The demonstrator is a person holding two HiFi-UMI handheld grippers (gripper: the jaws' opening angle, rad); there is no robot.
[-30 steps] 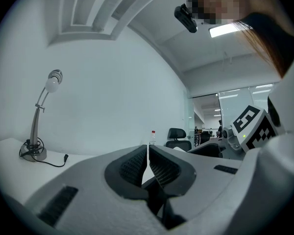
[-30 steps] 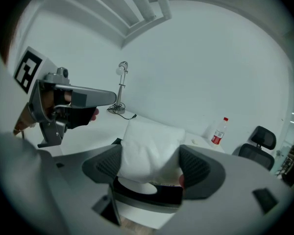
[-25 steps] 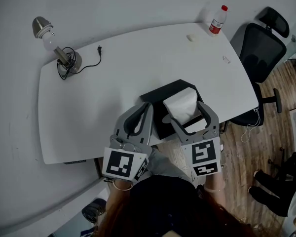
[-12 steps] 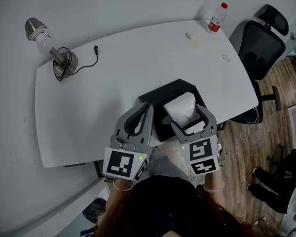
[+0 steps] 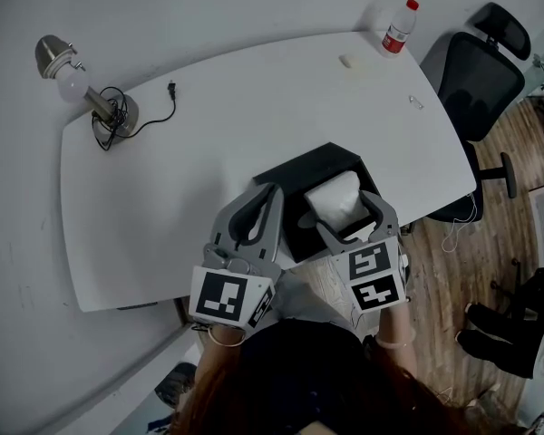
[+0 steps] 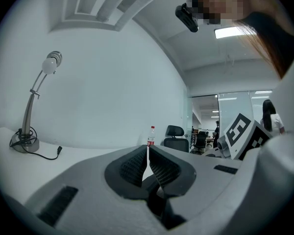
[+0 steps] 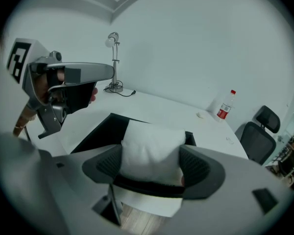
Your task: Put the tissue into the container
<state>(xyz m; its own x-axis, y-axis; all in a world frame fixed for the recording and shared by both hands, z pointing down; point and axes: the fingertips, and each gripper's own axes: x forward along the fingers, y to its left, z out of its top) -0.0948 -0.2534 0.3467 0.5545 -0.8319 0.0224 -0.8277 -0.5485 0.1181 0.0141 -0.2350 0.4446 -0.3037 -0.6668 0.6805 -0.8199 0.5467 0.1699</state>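
A white tissue pack [image 5: 334, 199] [image 7: 149, 152] is squeezed between the jaws of my right gripper [image 5: 346, 216] [image 7: 151, 163], which is shut on it. It hangs over the near right part of a black open container [image 5: 309, 167] [image 7: 101, 130] at the table's front edge. My left gripper [image 5: 259, 217] [image 6: 147, 168] is beside the container's left side, jaws shut with nothing between them. In the right gripper view the left gripper [image 7: 68, 84] shows at upper left.
A white table [image 5: 199, 152] carries a desk lamp [image 5: 82, 89] with its cord at far left, a red-capped bottle [image 5: 398, 30] at the far right corner, and two small items [image 5: 347, 61] near it. A black office chair [image 5: 476, 80] stands right of the table.
The tissue pack and right gripper have shifted slightly lower over the container. The head view has drifted a little; the left gripper has stayed where it was.
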